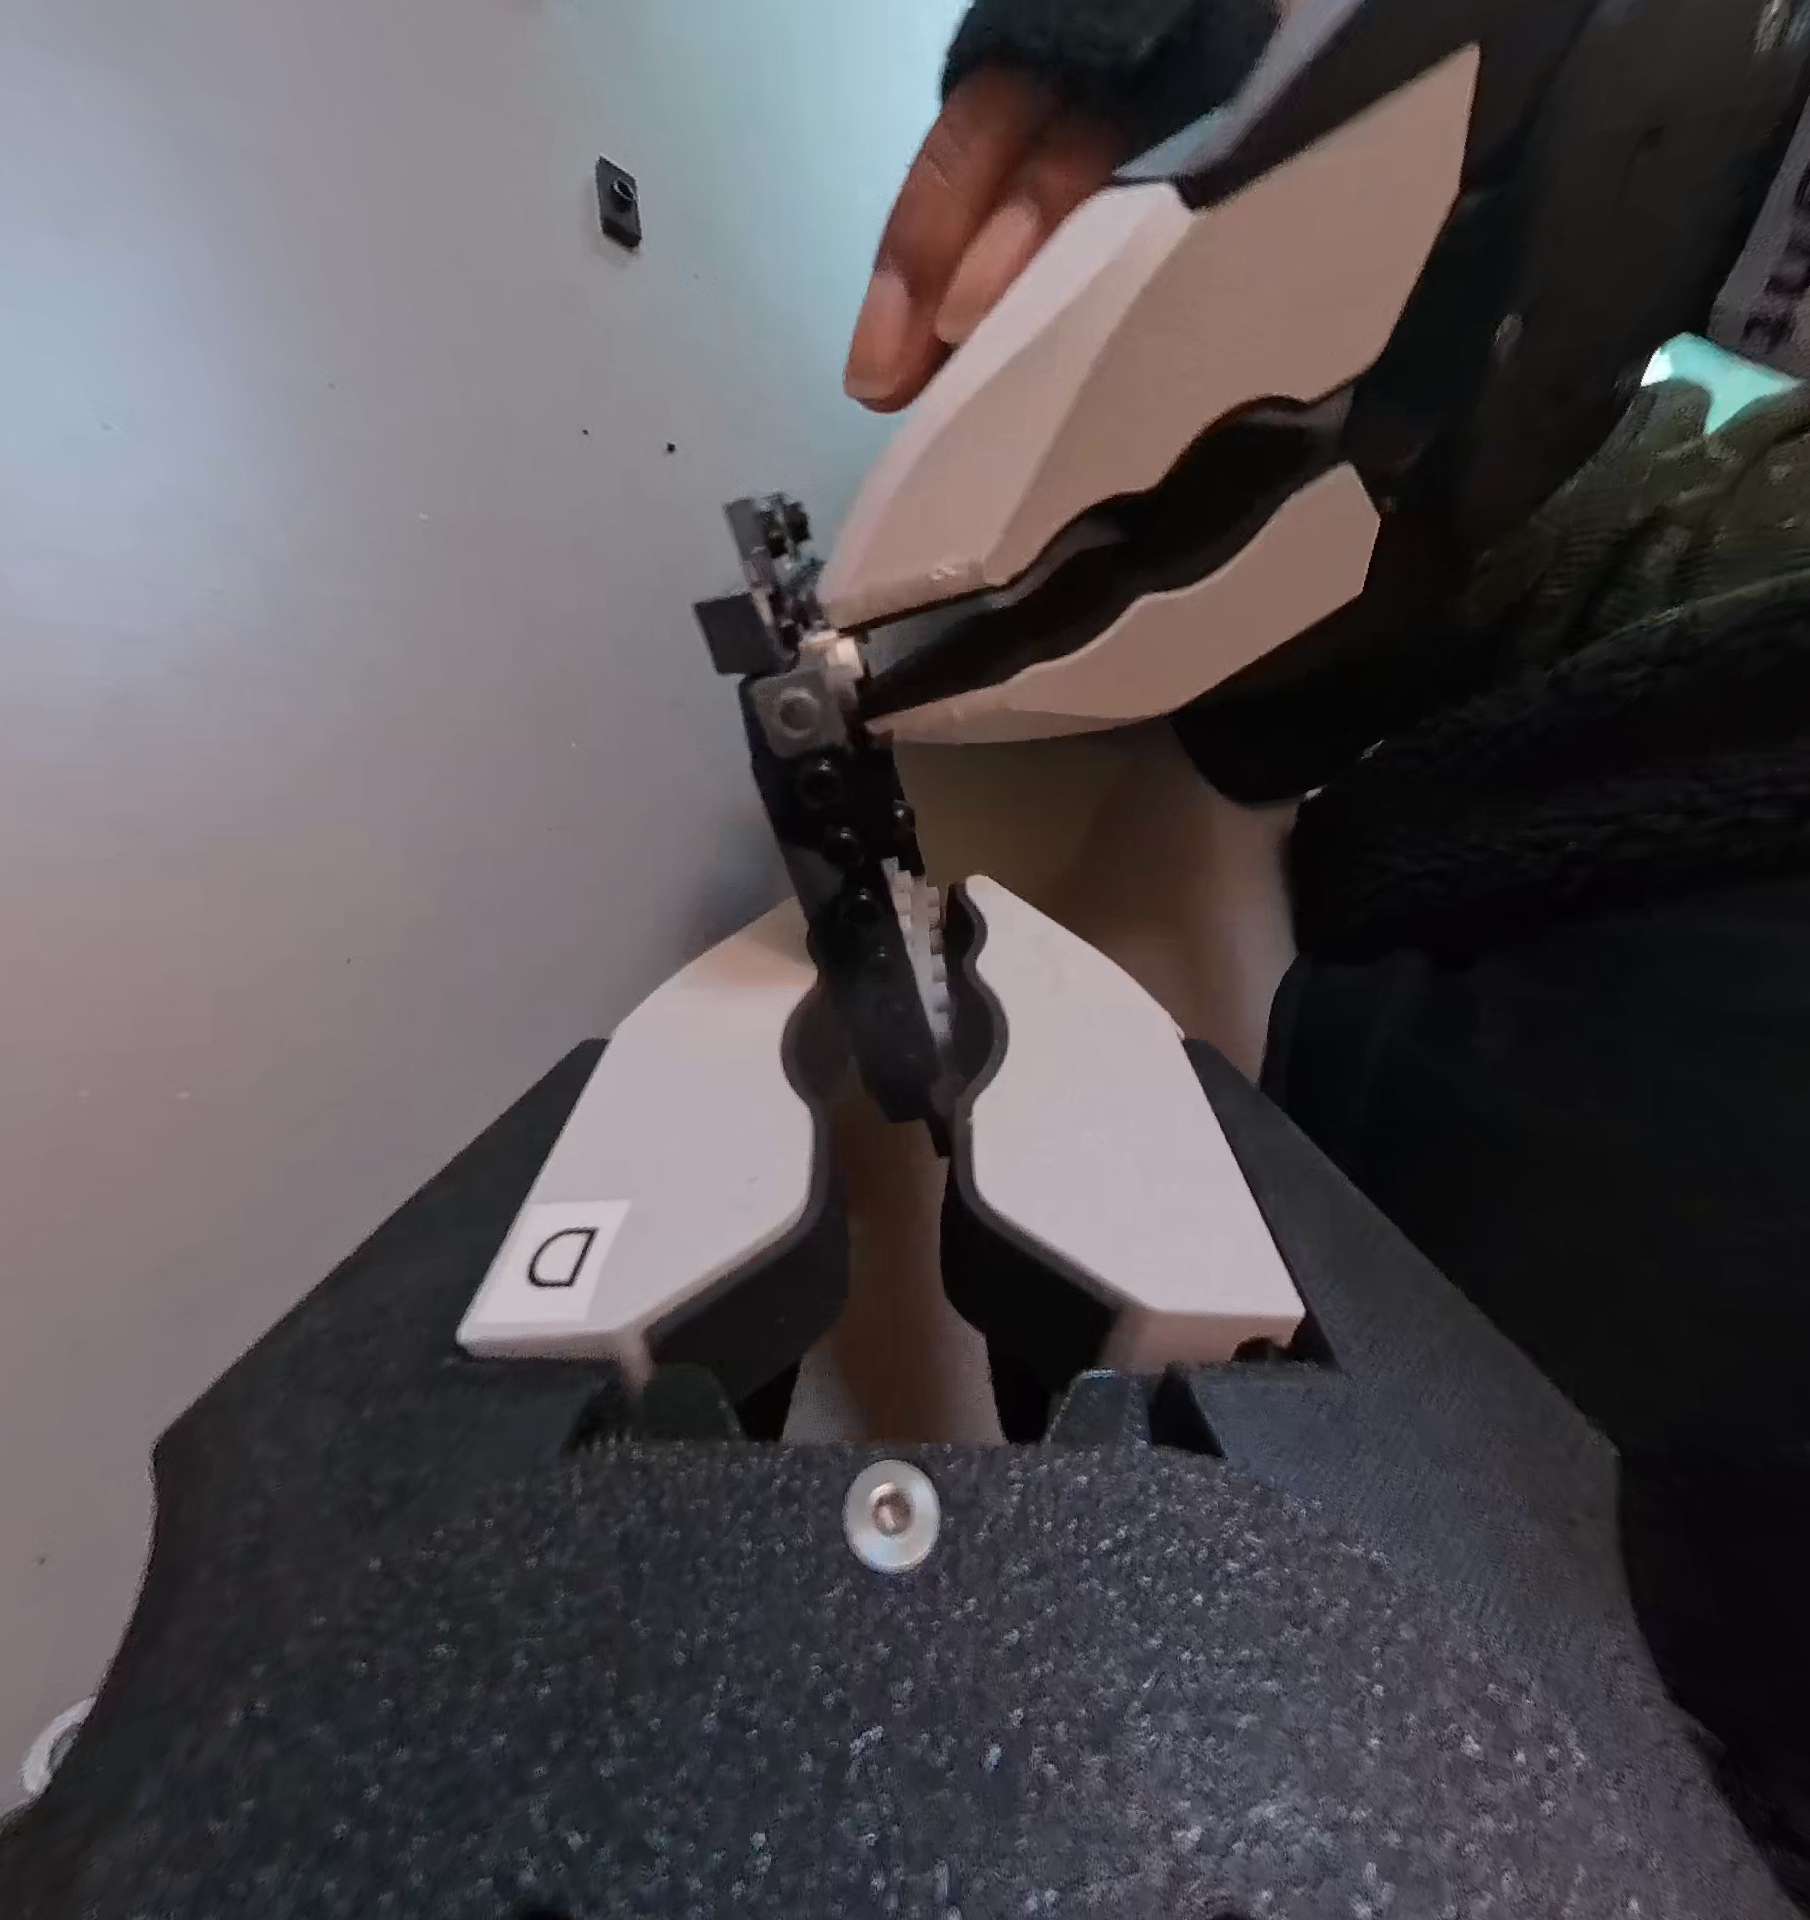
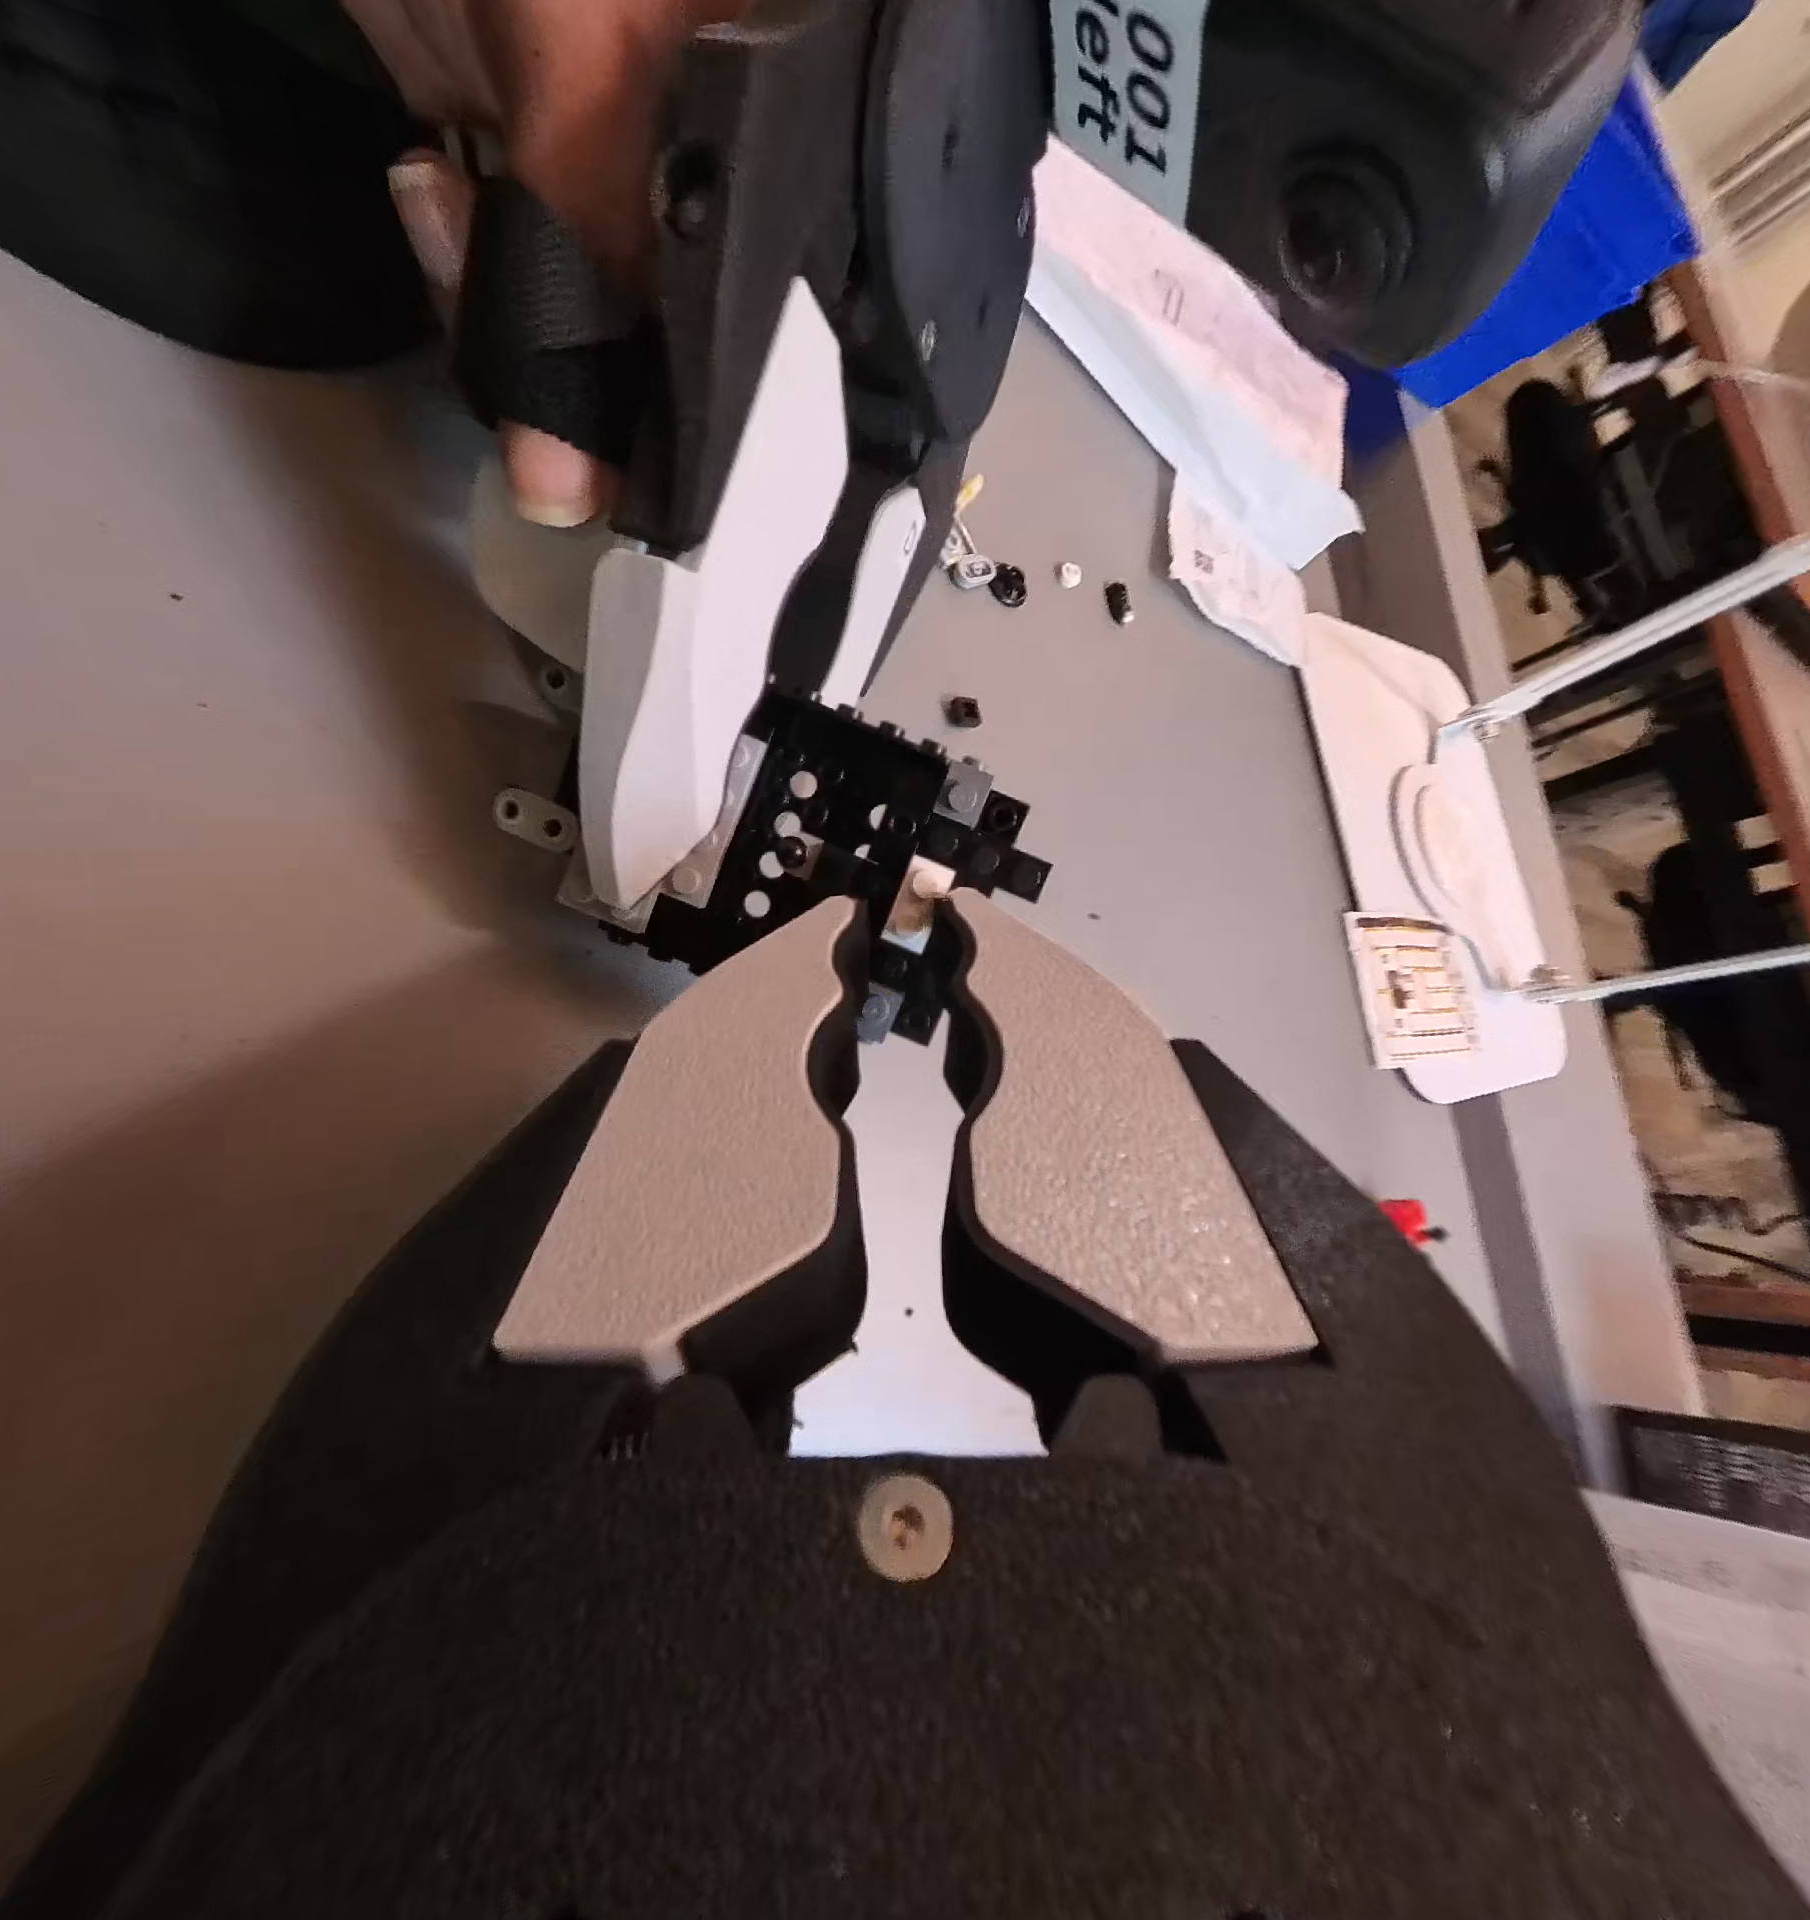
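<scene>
left wrist view shows the left gripper [image 1: 896, 997] with its jaws clamped on the lower end of a black brick assembly [image 1: 859, 883] that stands up between them, its top reaching the tips of the right gripper [image 1: 859, 665], which comes in from the upper right. right wrist view shows the right gripper's jaws closed around a narrow black and grey arm of the same assembly [image 2: 839, 810], a small white piece [image 2: 927, 883] just beyond their tips, loose small parts [image 2: 1005, 582] on the grey surface [image 2: 1140, 831] farther ahead.
</scene>
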The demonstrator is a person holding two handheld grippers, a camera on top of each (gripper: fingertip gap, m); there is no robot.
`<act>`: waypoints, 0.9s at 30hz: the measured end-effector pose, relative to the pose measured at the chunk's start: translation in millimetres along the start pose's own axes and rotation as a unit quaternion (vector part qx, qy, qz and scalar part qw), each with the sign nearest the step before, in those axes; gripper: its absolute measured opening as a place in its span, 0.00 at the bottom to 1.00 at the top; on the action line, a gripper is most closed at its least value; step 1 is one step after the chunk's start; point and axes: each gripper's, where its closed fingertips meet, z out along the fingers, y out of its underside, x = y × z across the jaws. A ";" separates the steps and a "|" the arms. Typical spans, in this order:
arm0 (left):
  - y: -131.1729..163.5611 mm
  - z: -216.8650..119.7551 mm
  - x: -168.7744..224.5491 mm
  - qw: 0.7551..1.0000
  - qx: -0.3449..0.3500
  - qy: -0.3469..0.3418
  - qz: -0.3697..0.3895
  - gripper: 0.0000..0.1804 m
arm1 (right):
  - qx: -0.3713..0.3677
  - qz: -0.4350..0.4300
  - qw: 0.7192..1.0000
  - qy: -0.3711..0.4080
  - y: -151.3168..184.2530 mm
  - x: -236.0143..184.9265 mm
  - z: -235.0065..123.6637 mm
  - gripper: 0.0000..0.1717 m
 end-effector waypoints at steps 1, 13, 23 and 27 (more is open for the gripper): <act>1.4 0.7 0.7 1.000 -0.007 -0.006 0.010 0.10 | 0.001 0.013 1.000 -0.011 0.6 -1.1 -0.1 0.06; 1.5 -0.9 4.1 1.000 -0.009 -0.004 0.013 0.10 | 0.045 0.091 0.994 -0.030 -3.6 2.2 -1.1 0.04; 3.6 3.8 4.7 0.998 -0.003 0.037 -0.053 0.08 | 0.113 0.097 0.988 -0.030 -32.0 -3.8 -9.2 0.00; -0.1 0.2 3.0 0.998 0.009 0.026 -0.047 0.08 | 0.118 0.104 0.988 -0.013 -26.1 7.3 -13.2 0.00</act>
